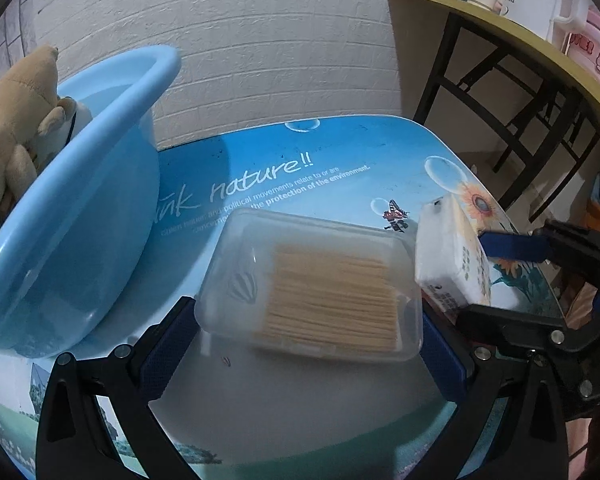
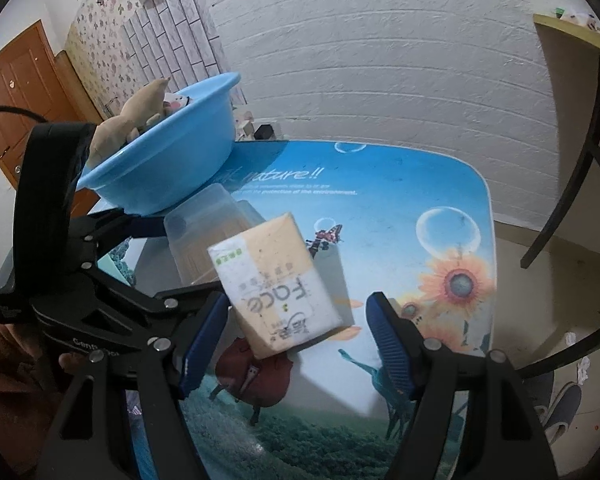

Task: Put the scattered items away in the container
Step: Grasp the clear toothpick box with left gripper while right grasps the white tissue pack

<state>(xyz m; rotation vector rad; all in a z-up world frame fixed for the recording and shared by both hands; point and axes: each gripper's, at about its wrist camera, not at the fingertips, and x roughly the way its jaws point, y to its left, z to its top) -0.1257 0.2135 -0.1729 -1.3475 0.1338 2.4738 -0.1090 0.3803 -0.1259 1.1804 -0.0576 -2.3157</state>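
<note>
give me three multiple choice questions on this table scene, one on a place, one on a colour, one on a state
1. Where is the tan plush toy?
A. in the light blue plastic basin
B. on the floor
C. under the table

2. What colour are the pads of the right gripper?
A. red
B. dark blue
C. yellow

3. How does the clear plastic box of wooden sticks stand with the left gripper?
A. far from the gripper
B. between the gripper's two fingers
C. inside the basin

Answers: 1 A, the toy pokes over the basin rim. 2 B, ribbed dark blue pads. 3 B, a finger sits at each end of the box.
</note>
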